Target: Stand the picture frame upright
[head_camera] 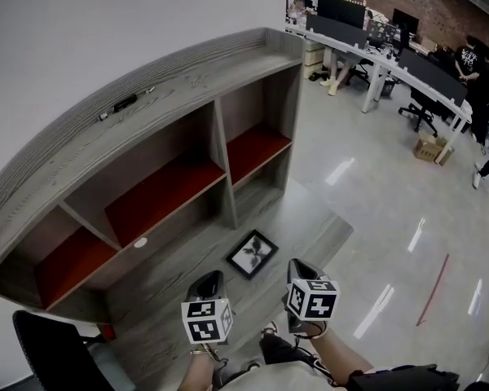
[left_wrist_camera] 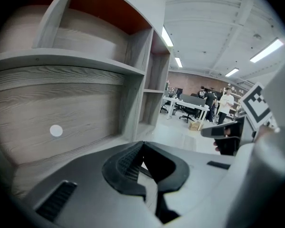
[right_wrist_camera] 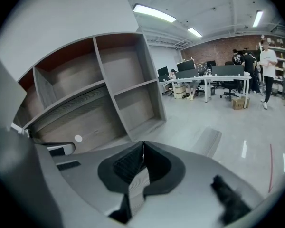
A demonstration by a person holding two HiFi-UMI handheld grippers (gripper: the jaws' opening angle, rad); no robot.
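A small black picture frame (head_camera: pixel 251 253) with a dark plant print lies flat on the grey wooden desk top (head_camera: pixel 179 300), just in front of the shelf unit. My left gripper (head_camera: pixel 215 275) hovers near the frame's left corner, a short way off it. Its jaws are shut with nothing between them, the tips meeting in the left gripper view (left_wrist_camera: pixel 142 144). My right gripper (head_camera: pixel 294 265) hangs to the right of the frame, also apart from it. It too is shut and empty (right_wrist_camera: pixel 143 143). Neither gripper view shows the frame; the jaws hide it.
A grey shelf unit (head_camera: pixel 220 145) with red-lined compartments rises behind the desk, with a white round sticker (head_camera: pixel 140 242) low on its back panel. A black chair (head_camera: pixel 45 349) stands at lower left. The desk's right edge drops to a shiny floor; office desks, people and a cardboard box (head_camera: pixel 432 148) lie far right.
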